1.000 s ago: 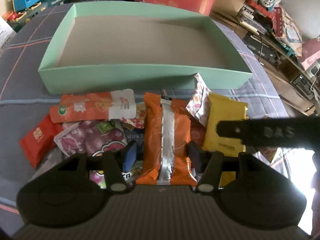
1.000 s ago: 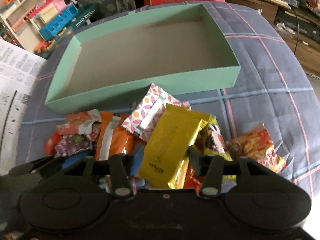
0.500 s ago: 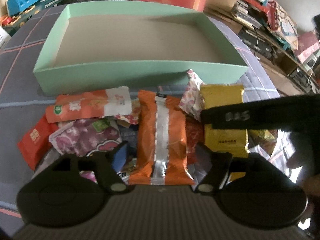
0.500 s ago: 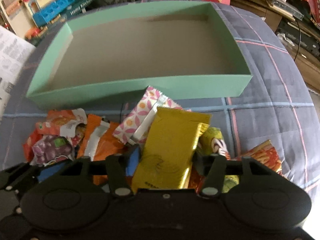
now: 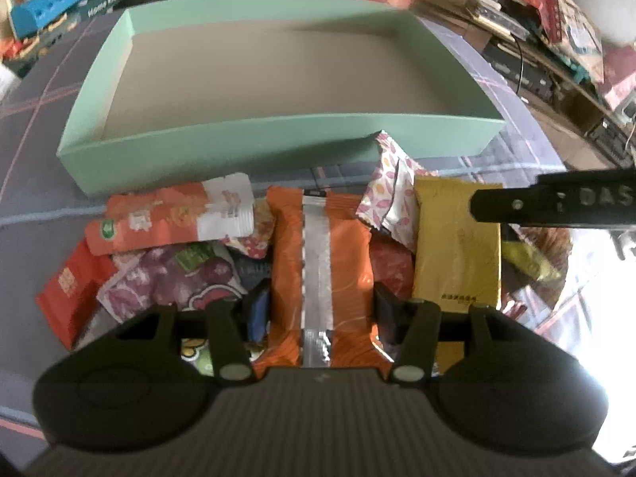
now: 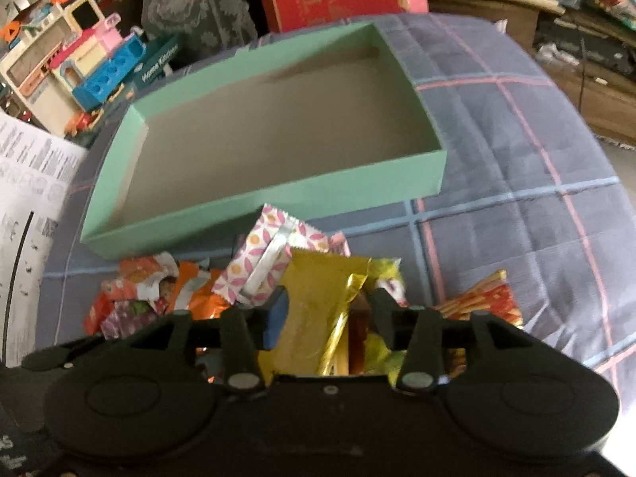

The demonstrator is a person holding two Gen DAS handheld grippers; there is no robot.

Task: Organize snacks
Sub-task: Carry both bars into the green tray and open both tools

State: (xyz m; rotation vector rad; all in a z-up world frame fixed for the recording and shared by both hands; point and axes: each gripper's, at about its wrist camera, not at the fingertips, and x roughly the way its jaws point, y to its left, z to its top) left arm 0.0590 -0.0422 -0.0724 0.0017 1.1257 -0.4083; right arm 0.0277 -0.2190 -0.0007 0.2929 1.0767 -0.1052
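Jaws of the left gripper (image 5: 320, 310) just closed in and now clamp the orange packet (image 5: 320, 262) by its sides, silver seam facing up. Right gripper (image 6: 330, 314) jaws sit either side of the gold packet (image 6: 318, 302), which is lifted and tilted between them; they have just widened a little, and the blue pad touches its left edge, so it reads as gripped. Rest of the snack pile (image 5: 171, 250) lies on the checked blue cloth (image 6: 516, 183), just in front of the near wall of the mint-green box (image 5: 278, 143); box interior shows only bare cardboard floor. White floral packet (image 6: 270, 258) leans against that wall. Red stick-snack packet (image 6: 485, 298) lies to the right of the pile. In the left view the right gripper's black finger (image 5: 556, 202) crosses above the gold packet.
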